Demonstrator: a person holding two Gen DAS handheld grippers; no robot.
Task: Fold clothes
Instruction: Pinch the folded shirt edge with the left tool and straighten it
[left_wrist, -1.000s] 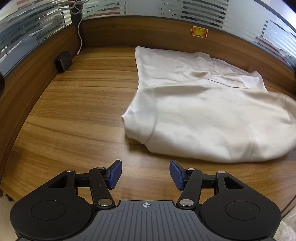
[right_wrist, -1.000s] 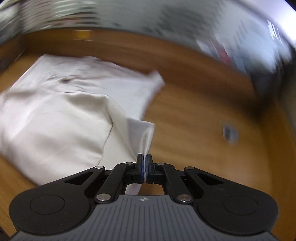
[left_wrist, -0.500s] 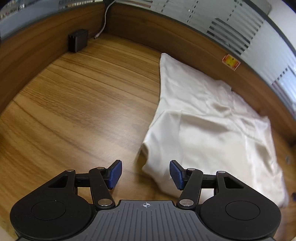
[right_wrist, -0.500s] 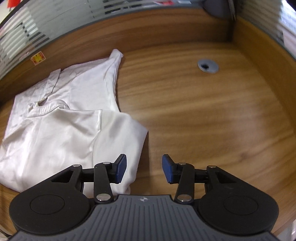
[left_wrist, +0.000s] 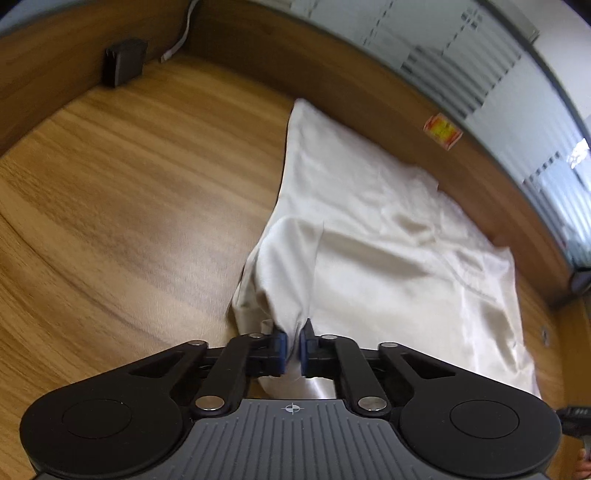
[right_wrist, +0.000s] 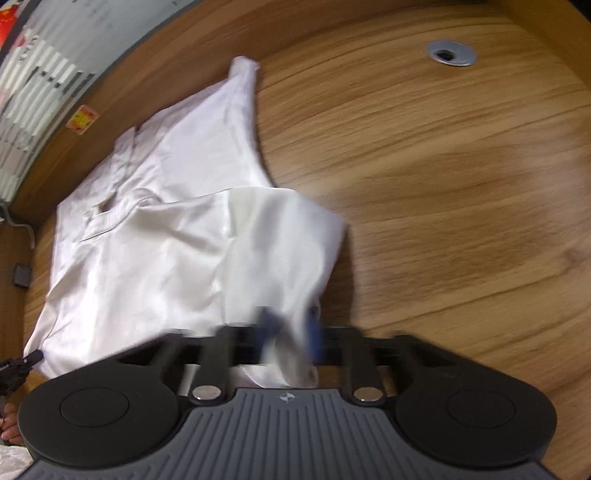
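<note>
A white garment (left_wrist: 388, 258) is spread on the wooden desk (left_wrist: 129, 203), partly folded, with its far edge near the desk's raised back panel (left_wrist: 332, 74). A bunched near corner of it is pinched between the blue pads of the left gripper (left_wrist: 291, 350). Another near corner is clamped by the right gripper (right_wrist: 291, 332), whose pads are motion-blurred.

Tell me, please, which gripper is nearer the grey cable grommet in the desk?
Right. The right gripper pinches the shirt corner on the grommet side; the left gripper holds the opposite corner.
</note>
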